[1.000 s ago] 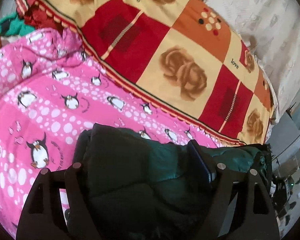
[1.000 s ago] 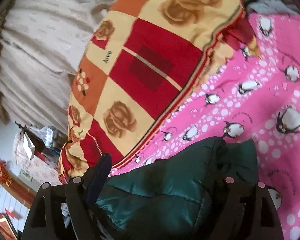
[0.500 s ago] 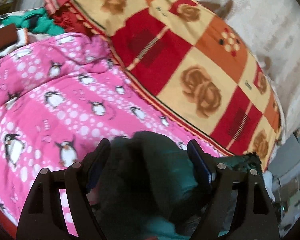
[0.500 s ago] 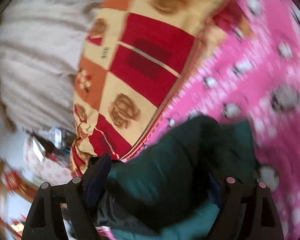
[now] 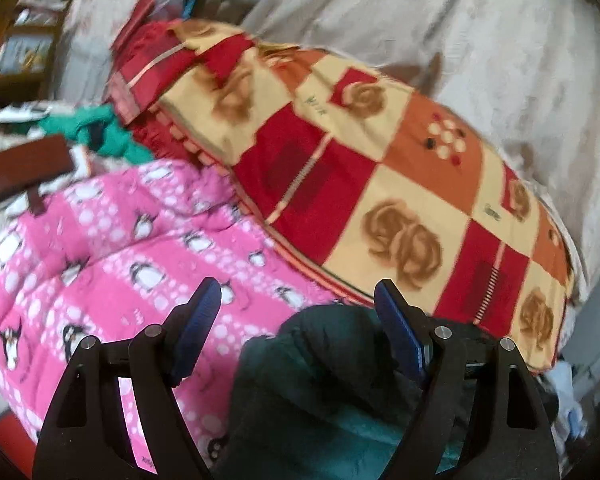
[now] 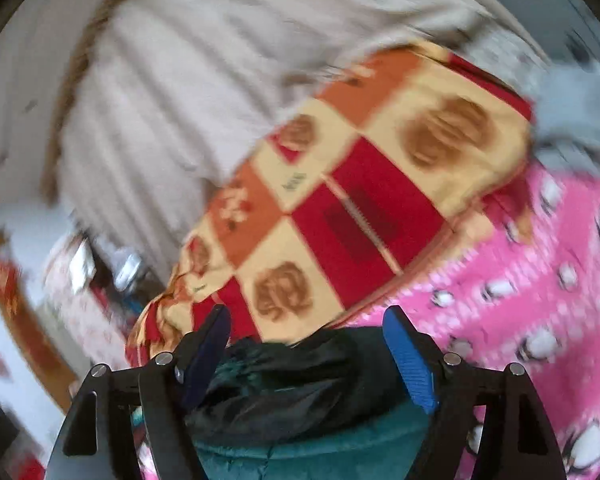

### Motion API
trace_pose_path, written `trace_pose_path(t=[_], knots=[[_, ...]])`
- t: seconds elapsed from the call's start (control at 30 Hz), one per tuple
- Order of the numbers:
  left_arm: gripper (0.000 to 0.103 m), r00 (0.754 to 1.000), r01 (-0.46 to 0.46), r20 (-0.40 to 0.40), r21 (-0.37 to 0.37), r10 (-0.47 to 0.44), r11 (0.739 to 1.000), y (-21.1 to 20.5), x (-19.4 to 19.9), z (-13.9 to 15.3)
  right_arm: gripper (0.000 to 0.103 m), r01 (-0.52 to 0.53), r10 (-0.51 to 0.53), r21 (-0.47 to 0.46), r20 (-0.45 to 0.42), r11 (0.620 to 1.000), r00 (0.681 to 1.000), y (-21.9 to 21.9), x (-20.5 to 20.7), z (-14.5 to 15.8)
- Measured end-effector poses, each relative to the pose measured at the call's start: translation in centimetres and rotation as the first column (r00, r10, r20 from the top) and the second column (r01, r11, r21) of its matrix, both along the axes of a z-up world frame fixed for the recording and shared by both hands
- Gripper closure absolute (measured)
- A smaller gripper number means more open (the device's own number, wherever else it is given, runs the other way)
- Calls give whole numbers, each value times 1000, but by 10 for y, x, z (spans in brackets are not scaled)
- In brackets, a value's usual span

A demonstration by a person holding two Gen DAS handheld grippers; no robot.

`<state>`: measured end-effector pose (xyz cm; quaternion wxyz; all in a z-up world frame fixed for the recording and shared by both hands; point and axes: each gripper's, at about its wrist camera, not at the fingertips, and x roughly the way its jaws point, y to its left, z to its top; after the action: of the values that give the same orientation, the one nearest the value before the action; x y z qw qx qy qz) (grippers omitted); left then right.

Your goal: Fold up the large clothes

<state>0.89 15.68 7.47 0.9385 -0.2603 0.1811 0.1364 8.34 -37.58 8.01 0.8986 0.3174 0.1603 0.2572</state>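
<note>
A dark green padded jacket (image 5: 332, 376) lies bunched on a pink penguin-print quilt (image 5: 112, 264), low in both views. My left gripper (image 5: 298, 320) is open with blue pads; the jacket sits below and between its fingers, nearer the right one, and nothing is clamped. In the right wrist view the jacket (image 6: 300, 396) fills the gap below my right gripper (image 6: 306, 334), which is also open, its jaws wide apart above the dark folds. Both views are blurred.
A red, orange and cream patchwork quilt (image 5: 380, 184) lies past the jacket, against a pale curtain (image 5: 460, 32). Green clothing (image 5: 100, 132) and a brown object (image 5: 24, 164) lie at far left. The pink quilt (image 6: 540, 300) spreads right; cluttered furniture (image 6: 84, 280) stands at left.
Both grippers have tilted up and drawn back from the jacket, which now sits lower in both views. More curtain and room shows.
</note>
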Motion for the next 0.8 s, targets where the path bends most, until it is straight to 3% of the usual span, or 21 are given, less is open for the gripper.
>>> trace_pose_path(t=[0.1, 0.23, 0.3, 0.47, 0.57, 0.6, 0.7, 0.8], knots=[[23, 996, 84, -25, 73, -82, 994, -19, 12, 2, 26, -108, 109, -85, 10, 991, 994, 26, -4, 5], [23, 990, 135, -63, 90, -130, 987, -33, 23, -1, 26, -170, 169, -227, -23, 959, 985, 56, 1, 2], [23, 988, 140, -73, 84, -134, 987, -35, 26, -3, 26, -179, 170, -244, -56, 953, 984, 60, 6, -3], [23, 987, 134, -101, 57, -128, 989, -42, 35, -15, 26, -125, 100, -241, -112, 962, 989, 53, 9, -19], [23, 981, 155, -121, 13, -153, 988, -48, 54, -21, 26, -23, -23, -331, -133, 943, 991, 57, 16, -18], [23, 976, 172, -134, -4, -171, 985, -51, 66, -19, 26, 6, -66, -395, -138, 919, 988, 64, 25, -16], [23, 955, 218, -221, 85, -195, 972, -67, 104, -14, 26, -10, -89, -451, -199, 893, 976, 84, 57, -15], [23, 924, 244, -328, 109, -197, 964, -73, 143, -26, 26, -85, -67, -497, -280, 864, 958, 108, 93, -30]])
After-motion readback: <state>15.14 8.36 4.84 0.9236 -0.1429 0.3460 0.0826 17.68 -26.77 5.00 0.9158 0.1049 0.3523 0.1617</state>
